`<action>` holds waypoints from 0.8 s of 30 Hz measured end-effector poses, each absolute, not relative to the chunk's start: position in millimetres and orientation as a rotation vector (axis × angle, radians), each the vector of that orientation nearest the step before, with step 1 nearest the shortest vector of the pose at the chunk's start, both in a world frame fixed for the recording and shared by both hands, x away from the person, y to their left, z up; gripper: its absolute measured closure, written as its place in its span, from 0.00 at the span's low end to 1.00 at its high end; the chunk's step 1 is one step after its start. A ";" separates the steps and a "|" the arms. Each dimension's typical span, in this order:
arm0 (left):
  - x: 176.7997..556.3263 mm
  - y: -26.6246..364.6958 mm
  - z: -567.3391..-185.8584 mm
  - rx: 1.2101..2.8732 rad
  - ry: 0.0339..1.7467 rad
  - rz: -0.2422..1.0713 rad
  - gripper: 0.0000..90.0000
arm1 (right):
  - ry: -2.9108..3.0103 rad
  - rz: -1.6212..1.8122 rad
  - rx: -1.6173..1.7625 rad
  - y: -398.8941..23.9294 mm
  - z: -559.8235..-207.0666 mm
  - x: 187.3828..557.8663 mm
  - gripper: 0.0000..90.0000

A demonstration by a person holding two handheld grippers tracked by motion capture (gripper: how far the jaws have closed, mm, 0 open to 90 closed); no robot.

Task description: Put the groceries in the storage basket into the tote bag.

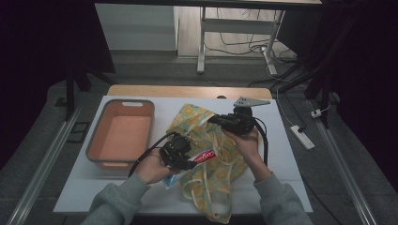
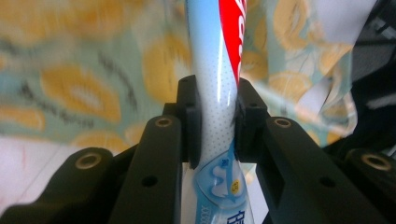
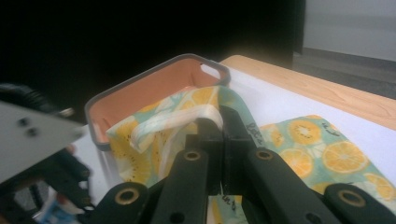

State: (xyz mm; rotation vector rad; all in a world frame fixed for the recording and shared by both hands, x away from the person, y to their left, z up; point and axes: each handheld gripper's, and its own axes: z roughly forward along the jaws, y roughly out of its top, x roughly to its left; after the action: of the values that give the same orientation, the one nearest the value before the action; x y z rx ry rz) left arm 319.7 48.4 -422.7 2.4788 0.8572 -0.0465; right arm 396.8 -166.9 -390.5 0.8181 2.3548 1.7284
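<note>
Lab or recording rig: dark frame posts (image 1: 70,89), floor cables (image 1: 244,47), power strip (image 1: 302,137), bare desk legs (image 1: 202,42).

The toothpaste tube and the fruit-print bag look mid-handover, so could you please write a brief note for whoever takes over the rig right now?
Left tool: shut on the toothpaste tube, held at the bag's mouth.
Right tool: shut on the fruit-print bag, pinching its edge and white handle, lifting it open.
Orange bin: on the white table, left of the bag; nothing visible inside.
Done: both grips secured.
Left, probably: slide the tube fully into the bag, then release.
</note>
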 end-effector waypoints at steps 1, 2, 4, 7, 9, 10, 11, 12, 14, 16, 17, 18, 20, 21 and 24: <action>323.3 46.2 -422.7 2.459 0.871 -0.046 0.84 | 2.351 1.734 0.814 -166.2 -389.8 395.3 0.98; 330.6 43.0 -424.2 2.422 0.904 -0.057 0.84 | 2.349 1.757 0.813 -165.4 -388.8 393.2 0.98; 336.8 39.8 -426.8 2.390 0.929 -0.075 0.84 | 2.346 1.762 0.813 -164.7 -388.2 391.3 0.98; 344.5 36.0 -429.0 2.350 0.951 -0.075 0.83 | 2.350 1.778 0.814 -164.2 -387.7 389.6 0.98; 348.4 33.8 -430.7 2.343 0.963 -0.084 0.83 | 2.350 1.781 0.813 -163.6 -387.8 389.4 0.98; 349.3 33.2 -432.7 2.353 0.962 -0.085 0.83 | 2.351 1.780 0.814 -163.6 -387.9 389.6 0.98; 349.3 33.2 -432.7 2.353 0.962 -0.085 0.83 | 2.351 1.780 0.814 -163.6 -387.9 389.6 0.98; 348.8 35.0 -436.9 2.371 0.968 -0.081 0.84 | 2.347 1.752 0.817 -166.3 -387.6 390.2 0.98; 348.7 40.9 -441.0 2.370 0.983 -0.077 0.84 | 2.319 1.711 0.829 -172.5 -386.2 391.3 0.98; 351.0 47.8 -444.6 2.349 1.012 -0.083 0.84 | 2.298 1.744 0.873 -180.1 -385.1 393.4 0.98; 352.5 49.8 -445.8 2.341 1.024 -0.076 0.84 | 2.292 1.754 0.884 -182.6 -384.6 393.2 0.98; 354.2 51.0 -446.7 2.333 1.037 -0.072 0.84 | 2.294 1.765 0.889 -183.4 -384.3 392.0 0.98; 356.6 49.8 -446.6 2.311 1.046 -0.071 0.84 | 2.313 1.777 0.880 -180.4 -383.9 387.1 0.98; 356.6 49.8 -446.6 2.311 1.046 -0.071 0.84 | 2.320 1.775 0.865 -177.3 -383.6 383.8 0.98; 362.0 41.0 -444.1 2.236 1.042 -0.100 0.83 | 2.351 1.787 0.821 -167.6 -382.7 374.6 0.98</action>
State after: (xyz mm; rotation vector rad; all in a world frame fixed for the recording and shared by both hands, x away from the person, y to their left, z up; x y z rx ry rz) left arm 362.0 41.0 -444.1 2.2363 1.0424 -0.0997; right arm 374.6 -167.6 -382.7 0.8205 2.3511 1.7869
